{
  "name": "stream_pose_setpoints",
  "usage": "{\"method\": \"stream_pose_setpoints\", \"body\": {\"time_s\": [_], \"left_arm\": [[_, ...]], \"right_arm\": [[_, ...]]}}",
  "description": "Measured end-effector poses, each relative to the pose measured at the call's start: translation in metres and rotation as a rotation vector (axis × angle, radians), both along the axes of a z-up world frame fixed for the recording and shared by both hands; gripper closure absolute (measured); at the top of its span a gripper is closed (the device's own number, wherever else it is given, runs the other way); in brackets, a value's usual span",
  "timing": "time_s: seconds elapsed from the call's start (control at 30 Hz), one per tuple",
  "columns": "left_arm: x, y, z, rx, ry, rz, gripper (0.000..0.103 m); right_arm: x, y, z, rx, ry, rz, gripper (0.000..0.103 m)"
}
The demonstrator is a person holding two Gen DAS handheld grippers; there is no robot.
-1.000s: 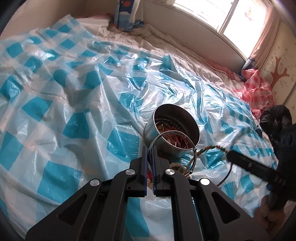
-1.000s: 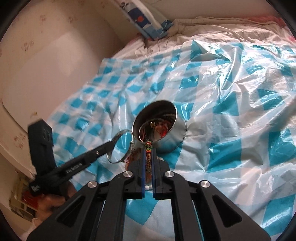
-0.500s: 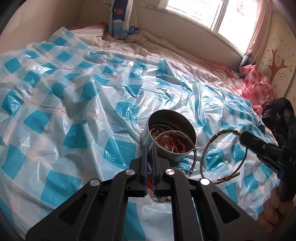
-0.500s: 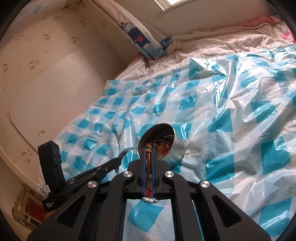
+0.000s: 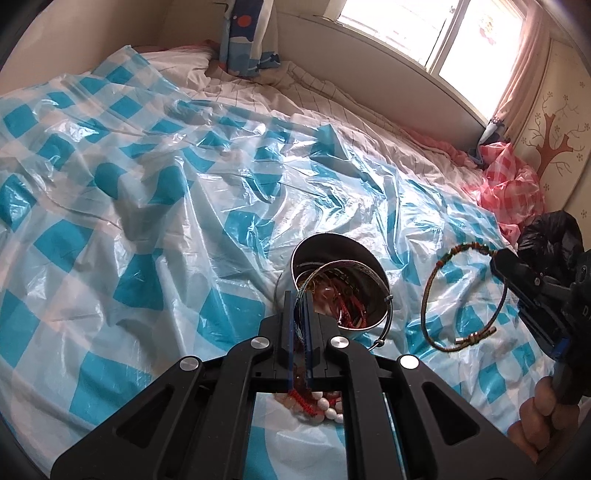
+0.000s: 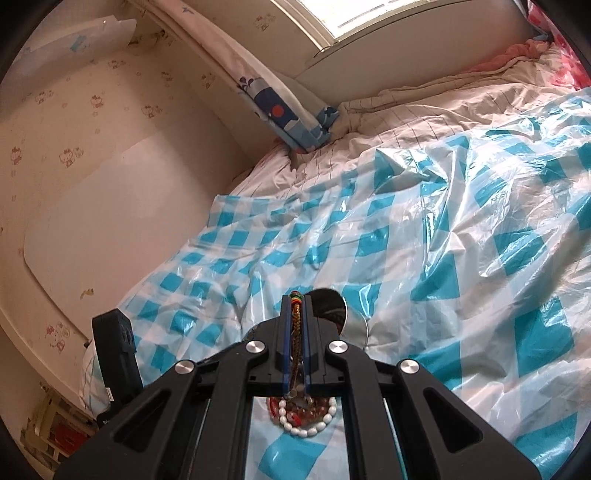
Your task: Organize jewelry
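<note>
A steel cup (image 5: 338, 273) holding red and gold jewelry stands on the blue-checked plastic sheet (image 5: 147, 206). My left gripper (image 5: 300, 299) is shut on a thin silver bangle (image 5: 354, 266) that hangs over the cup's mouth. My right gripper (image 6: 295, 299) is shut on a braided multicolour cord bracelet (image 6: 295, 317), seen as a loop (image 5: 458, 295) held in the air right of the cup. White and red bead bracelets (image 6: 303, 417) lie on the sheet below both grippers. The cup is mostly hidden behind my right gripper (image 6: 332, 302).
A pillow (image 5: 247, 40) leans against the wall at the back. Red-checked cloth (image 5: 513, 184) and a black bag (image 5: 550, 236) sit at the right edge of the bed. A window (image 5: 424, 26) lies beyond. The left gripper's body shows in the right wrist view (image 6: 114, 350).
My right gripper has lifted the cord bracelet up and away to the right of the cup. My left gripper has also risen a little, with the silver bangle over the cup.
</note>
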State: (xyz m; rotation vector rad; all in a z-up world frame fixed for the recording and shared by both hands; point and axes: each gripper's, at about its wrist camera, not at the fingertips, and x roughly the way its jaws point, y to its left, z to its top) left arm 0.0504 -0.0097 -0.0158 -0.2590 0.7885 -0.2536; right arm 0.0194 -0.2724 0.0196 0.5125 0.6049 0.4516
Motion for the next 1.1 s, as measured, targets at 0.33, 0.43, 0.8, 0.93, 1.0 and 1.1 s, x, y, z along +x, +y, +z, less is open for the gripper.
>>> {"method": "stream_pose_setpoints", "body": {"time_s": [0.33,0.43,0.8,0.93,1.0,1.1], "left_arm": [[0.017,-0.004,-0.001,-0.023,0.01,-0.002,0.099],[0.023,-0.008,-0.001,-0.016,0.015,-0.01,0.099],[0.045,-0.022,-0.004,0.01,0.026,-0.026,0.099],[0.048,-0.024,-0.007,0.015,0.033,-0.032,0.099],[0.049,-0.024,-0.008,0.017,0.035,-0.034,0.099],[0.049,-0.025,-0.009,0.019,0.038,-0.035,0.099]], "right_arm": [[0.019,-0.001,-0.002,0.021,0.011,-0.032,0.097],[0.024,0.0,-0.001,0.024,0.011,-0.034,0.097],[0.039,0.004,0.001,0.037,0.004,-0.034,0.097],[0.045,0.012,-0.004,0.031,0.02,-0.018,0.097],[0.047,0.016,-0.005,0.026,0.025,-0.011,0.097],[0.053,0.021,-0.008,0.017,0.032,-0.003,0.097]]}}
